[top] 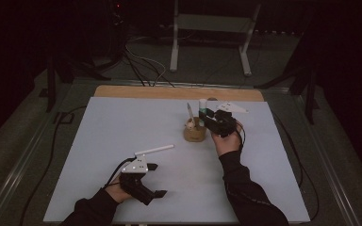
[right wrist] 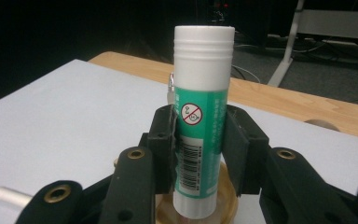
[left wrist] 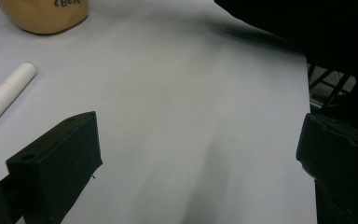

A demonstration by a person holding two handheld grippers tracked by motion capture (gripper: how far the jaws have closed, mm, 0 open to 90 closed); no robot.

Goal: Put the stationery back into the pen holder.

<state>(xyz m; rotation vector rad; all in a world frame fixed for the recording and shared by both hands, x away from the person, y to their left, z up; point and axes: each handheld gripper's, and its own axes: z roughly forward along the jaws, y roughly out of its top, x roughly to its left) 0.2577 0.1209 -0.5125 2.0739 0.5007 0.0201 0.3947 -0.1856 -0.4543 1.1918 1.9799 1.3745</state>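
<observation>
A glue stick (right wrist: 200, 126) is clamped upright by the right hand-held gripper (right wrist: 199, 140) over the pen-filled cup (top: 194, 133); the left hand-held gripper (left wrist: 191, 154) is held released.

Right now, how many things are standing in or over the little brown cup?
2: a glue stick held upright in the right tongs over the cup, and a pen standing in it. More may hide inside.

The high view looks forward and down on the pale grey table sheet (top: 122, 141). Both gripper views sit close, sharing the round tan wooden holder (top: 194, 133) at twelve o'clock (left wrist: 44, 16) (right wrist: 228, 198).
</observation>
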